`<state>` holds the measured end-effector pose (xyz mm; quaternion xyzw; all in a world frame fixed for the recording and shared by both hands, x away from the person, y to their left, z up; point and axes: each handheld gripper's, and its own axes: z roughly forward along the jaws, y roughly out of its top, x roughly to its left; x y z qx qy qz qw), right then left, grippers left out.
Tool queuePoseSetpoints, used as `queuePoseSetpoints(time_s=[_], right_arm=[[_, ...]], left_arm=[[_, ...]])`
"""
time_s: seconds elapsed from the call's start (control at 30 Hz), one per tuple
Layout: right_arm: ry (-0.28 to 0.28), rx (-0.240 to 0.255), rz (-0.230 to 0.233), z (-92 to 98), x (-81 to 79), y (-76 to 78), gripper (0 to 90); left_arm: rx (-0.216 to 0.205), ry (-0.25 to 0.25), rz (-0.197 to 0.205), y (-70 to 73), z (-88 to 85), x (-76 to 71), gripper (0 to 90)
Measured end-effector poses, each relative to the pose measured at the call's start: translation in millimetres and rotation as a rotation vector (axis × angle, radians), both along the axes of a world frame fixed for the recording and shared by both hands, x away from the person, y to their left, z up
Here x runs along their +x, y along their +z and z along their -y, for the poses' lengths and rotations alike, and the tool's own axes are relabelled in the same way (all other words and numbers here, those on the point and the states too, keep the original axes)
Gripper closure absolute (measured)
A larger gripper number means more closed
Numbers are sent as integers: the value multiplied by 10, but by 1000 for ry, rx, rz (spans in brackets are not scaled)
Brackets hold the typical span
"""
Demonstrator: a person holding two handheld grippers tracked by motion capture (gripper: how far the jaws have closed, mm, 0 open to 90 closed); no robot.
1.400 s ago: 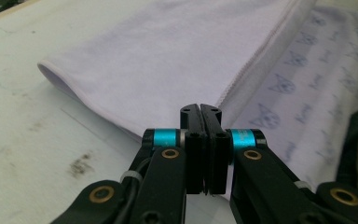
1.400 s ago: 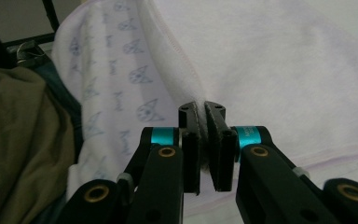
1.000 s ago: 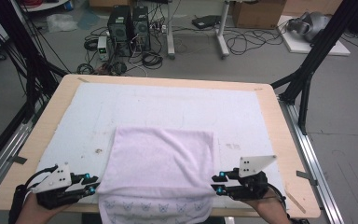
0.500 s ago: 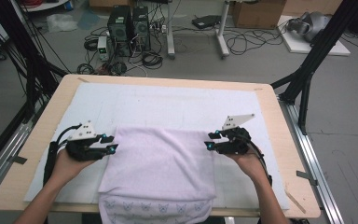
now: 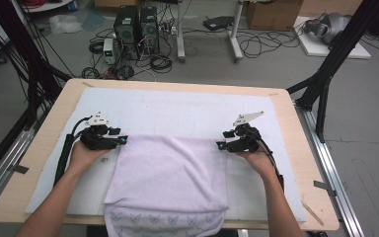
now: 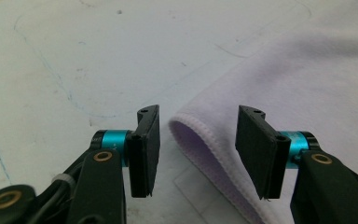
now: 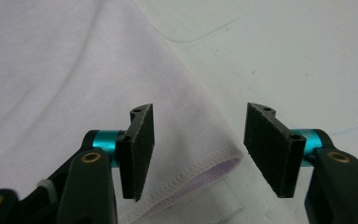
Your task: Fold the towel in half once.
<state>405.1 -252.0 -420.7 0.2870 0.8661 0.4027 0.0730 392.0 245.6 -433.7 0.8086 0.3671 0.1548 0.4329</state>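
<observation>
Folded lilac terry towel [image 5: 170,170] spread mid-table, near edge overhanging. Left gripper [image 5: 123,140] and right gripper [image 5: 219,145] just opening, clamping nothing, each straddling a far corner; long axis running near-to-far.

Light wooden table with rounded corners [image 5: 296,148], white mat [image 5: 177,111] covering most of the top. Folded pale lilac towel [image 5: 170,173] flat on the mat, near edge overhanging the table front.
</observation>
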Motion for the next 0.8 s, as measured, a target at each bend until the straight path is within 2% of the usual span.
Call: queuePoseSetpoints(time_s=[0.1,0.17,0.2,0.23,0.27,0.3,0.33,0.4,0.43,0.47,0.57,0.6,0.7,0.8], right_arm=[[-2,-3,-19,-20,45,-73,406],[-3,-13,-36,-51,69,-125,410],[-2,-24,-41,-70,83,-153,433],[5,-37,-49,-92,95,-182,498],[7,-47,-63,-114,91,-203,575],[10,-49,-55,-118,90,-194,718],[51,-8,-91,-115,113,-197,820],[55,-36,-79,-148,119,-176,844],[44,-44,-83,-155,135,-160,844],[30,-62,-72,-158,154,-131,846],[0,-76,-39,-147,254,47,856],[-13,-86,-13,-154,297,138,857],[-53,-73,71,-162,427,525,859],[-81,-62,150,-160,538,968,858]], left_arm=[[-11,22,-27,-76,-5,66,476],[21,4,-62,-109,20,107,473],[23,-16,-65,-115,46,112,470],[30,-38,-55,-114,76,106,496],[52,-44,-43,-117,114,98,587],[61,-62,-47,-123,137,105,651],[59,-62,-52,-109,152,114,753],[93,-53,-42,-68,183,144,817],[103,-36,-14,-36,191,155,826],[95,-22,-6,12,186,180,830],[127,16,30,221,199,310,836],[130,28,44,323,198,369,838],[137,62,104,702,200,523,838],[115,80,174,1125,170,641,838]])
